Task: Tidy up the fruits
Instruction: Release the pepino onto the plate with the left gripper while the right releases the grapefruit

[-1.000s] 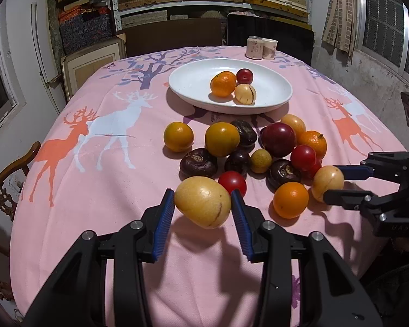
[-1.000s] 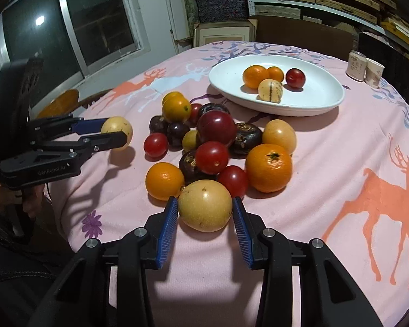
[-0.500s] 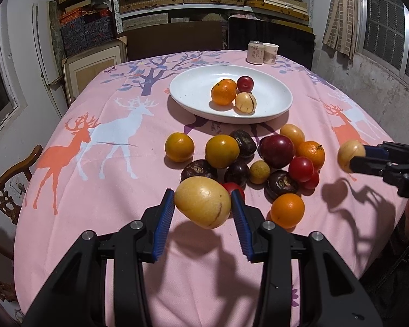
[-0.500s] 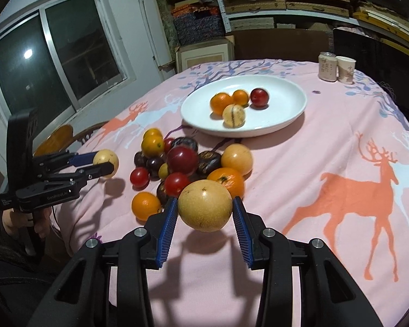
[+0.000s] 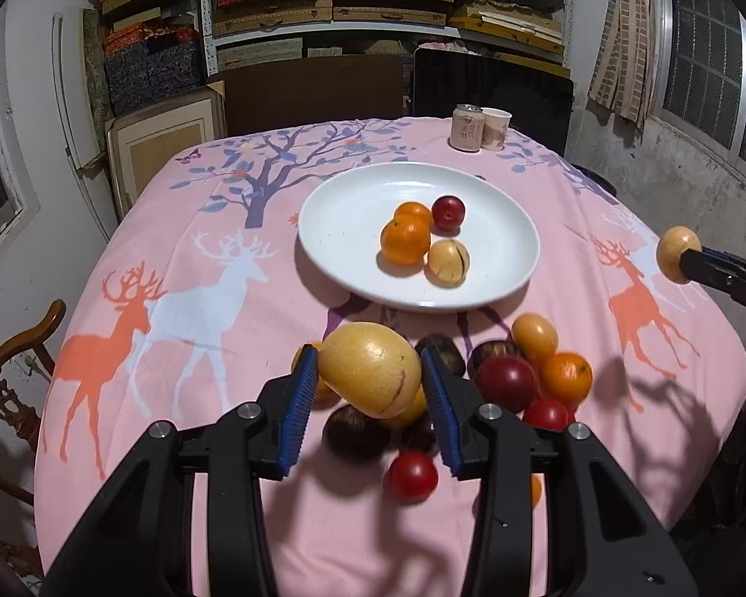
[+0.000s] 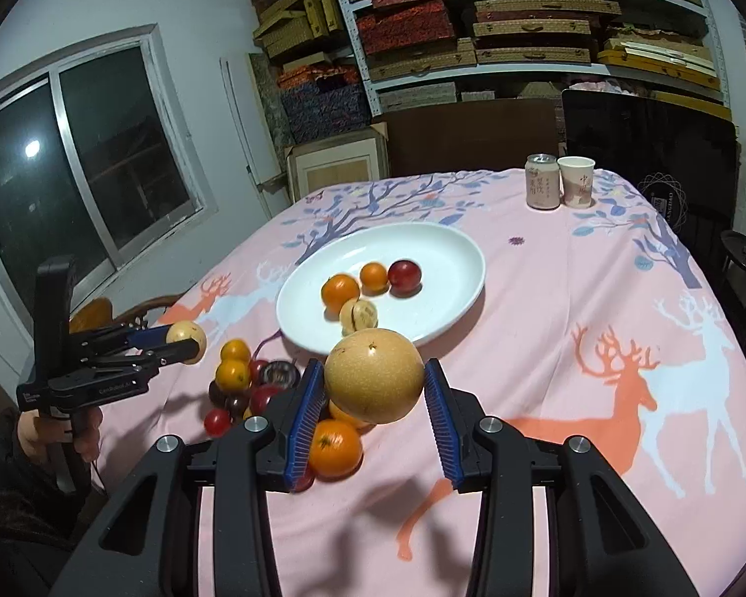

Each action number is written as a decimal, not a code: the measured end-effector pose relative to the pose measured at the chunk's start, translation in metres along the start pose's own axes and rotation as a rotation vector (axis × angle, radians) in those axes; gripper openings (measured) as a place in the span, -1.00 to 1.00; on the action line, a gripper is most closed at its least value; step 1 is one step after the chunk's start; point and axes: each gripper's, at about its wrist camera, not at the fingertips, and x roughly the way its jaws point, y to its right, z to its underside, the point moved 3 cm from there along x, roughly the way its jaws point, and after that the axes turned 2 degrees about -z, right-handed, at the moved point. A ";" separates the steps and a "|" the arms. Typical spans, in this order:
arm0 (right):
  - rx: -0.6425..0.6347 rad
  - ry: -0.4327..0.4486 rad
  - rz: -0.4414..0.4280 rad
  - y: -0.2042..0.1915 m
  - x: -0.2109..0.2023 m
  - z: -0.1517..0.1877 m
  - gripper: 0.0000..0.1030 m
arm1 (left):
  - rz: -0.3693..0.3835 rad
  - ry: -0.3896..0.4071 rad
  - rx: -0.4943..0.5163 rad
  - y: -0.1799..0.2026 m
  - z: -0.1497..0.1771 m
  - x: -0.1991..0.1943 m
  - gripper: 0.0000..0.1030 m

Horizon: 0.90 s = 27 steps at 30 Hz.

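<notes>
Each gripper clamps a fruit aloft: the left gripper (image 5: 370, 388) a yellow pear-shaped fruit (image 5: 370, 368), the right gripper (image 6: 373, 398) a round russet pear (image 6: 373, 382). The white plate (image 6: 452, 248) lies ahead; lower gently into bare space, clear of the oranges (image 6: 340, 291).

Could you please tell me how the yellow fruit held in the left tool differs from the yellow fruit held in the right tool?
The left tool's yellow fruit is elongated, pear-like and lies tilted; the right tool's yellow fruit is nearly round. The left one has smooth skin with a dark streak near its lower end; the right one is speckled, with a small dark dimple facing up. Both are tan-yellow, clamped between blue pads and held above the tablecloth, short of the white plate.
</notes>
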 end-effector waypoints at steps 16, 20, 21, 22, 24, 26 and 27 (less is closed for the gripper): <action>0.048 -0.046 0.030 0.027 0.083 -0.053 -0.19 | -0.036 -0.024 0.022 0.005 -0.070 0.085 -0.19; 0.038 -0.079 0.039 0.026 0.112 -0.057 -0.18 | -0.034 -0.063 0.002 0.002 -0.076 0.114 -0.19; 0.038 -0.087 0.037 0.027 0.120 -0.059 -0.18 | -0.035 -0.072 0.001 0.001 -0.076 0.120 -0.19; 0.040 -0.095 0.034 0.026 0.127 -0.061 -0.12 | -0.038 -0.081 0.000 0.001 -0.077 0.127 -0.18; 0.027 -0.106 0.051 0.024 0.138 -0.061 0.14 | -0.038 -0.098 -0.010 0.000 -0.078 0.136 -0.18; 0.024 -0.100 0.065 0.022 0.141 -0.062 0.19 | -0.019 -0.128 -0.029 -0.001 -0.078 0.145 -0.18; 0.029 -0.102 0.057 0.022 0.141 -0.062 0.19 | -0.017 -0.138 -0.036 -0.003 -0.077 0.147 -0.18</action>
